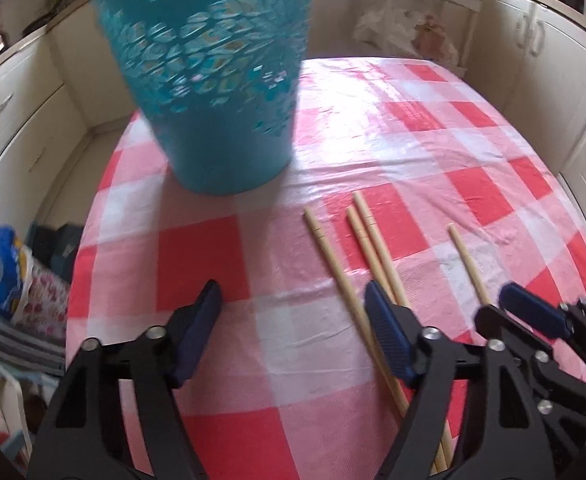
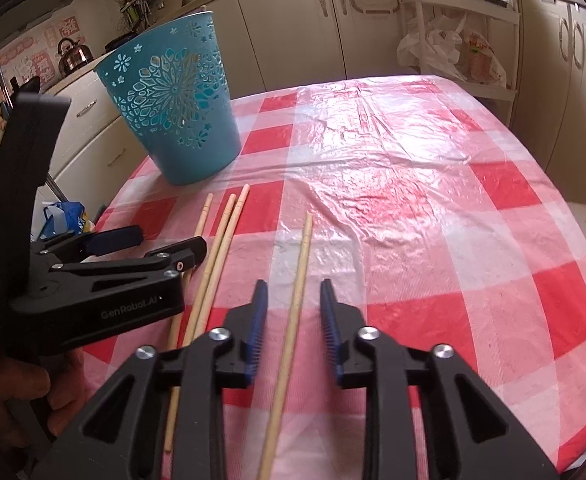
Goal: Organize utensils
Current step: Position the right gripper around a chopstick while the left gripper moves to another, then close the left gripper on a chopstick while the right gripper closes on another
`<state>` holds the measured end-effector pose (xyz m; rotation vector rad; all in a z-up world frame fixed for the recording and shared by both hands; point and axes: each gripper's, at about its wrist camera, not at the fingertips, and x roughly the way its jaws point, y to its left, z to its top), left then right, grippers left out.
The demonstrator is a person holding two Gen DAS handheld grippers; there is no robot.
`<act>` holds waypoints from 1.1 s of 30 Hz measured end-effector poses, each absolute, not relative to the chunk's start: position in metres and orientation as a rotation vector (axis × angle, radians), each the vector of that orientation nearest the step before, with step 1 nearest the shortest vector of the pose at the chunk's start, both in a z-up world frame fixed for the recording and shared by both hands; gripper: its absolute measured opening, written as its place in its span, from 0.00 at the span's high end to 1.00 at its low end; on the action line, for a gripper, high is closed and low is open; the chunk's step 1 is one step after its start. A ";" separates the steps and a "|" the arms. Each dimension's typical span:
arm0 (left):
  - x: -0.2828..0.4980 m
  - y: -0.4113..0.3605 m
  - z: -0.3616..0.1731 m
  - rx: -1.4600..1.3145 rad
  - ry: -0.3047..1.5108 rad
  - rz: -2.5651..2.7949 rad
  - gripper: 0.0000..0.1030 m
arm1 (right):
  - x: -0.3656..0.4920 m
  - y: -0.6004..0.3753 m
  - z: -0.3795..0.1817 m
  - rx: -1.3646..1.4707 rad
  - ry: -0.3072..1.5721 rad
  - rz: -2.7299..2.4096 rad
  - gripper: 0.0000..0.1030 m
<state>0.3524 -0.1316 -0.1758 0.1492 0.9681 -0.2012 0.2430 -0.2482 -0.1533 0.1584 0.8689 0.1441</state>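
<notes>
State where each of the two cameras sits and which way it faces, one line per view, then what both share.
Left wrist: on the left gripper, facing forward over the checked tablecloth to the blue basket; its open fingers and the right gripper show.
Right wrist: on the right gripper, open astride a single chopstick; the left gripper shows.
Shared: basket, tablecloth, four chopsticks.
</notes>
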 end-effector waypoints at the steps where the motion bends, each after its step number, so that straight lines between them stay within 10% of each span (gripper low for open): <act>1: 0.353 -0.133 -0.175 0.160 0.965 -0.226 0.46 | 0.244 -0.246 -0.153 0.138 0.869 0.143 0.72; 6: 0.353 -0.142 -0.170 0.296 0.974 -0.490 0.79 | 0.243 -0.240 -0.152 0.069 0.888 0.169 0.94; 10: 0.357 -0.139 -0.165 0.384 1.017 -0.584 0.80 | 0.246 -0.242 -0.146 0.063 0.890 0.165 0.92; 13: 0.360 -0.139 -0.165 0.412 1.031 -0.541 0.79 | 0.255 -0.243 -0.152 0.060 0.916 0.152 0.65; 15: 0.365 -0.135 -0.166 0.383 1.049 -0.490 0.67 | 0.255 -0.238 -0.152 0.017 0.910 0.146 0.65; 20: 0.379 -0.130 -0.169 0.287 1.051 -0.440 0.67 | 0.256 -0.235 -0.154 -0.012 0.906 0.147 0.92; 22: 0.377 -0.136 -0.170 0.318 1.033 -0.499 0.86 | 0.258 -0.247 -0.154 0.074 0.915 0.164 0.94; 33: 0.382 -0.136 -0.165 0.463 1.044 -0.547 0.87 | 0.260 -0.238 -0.154 -0.005 0.902 0.137 0.94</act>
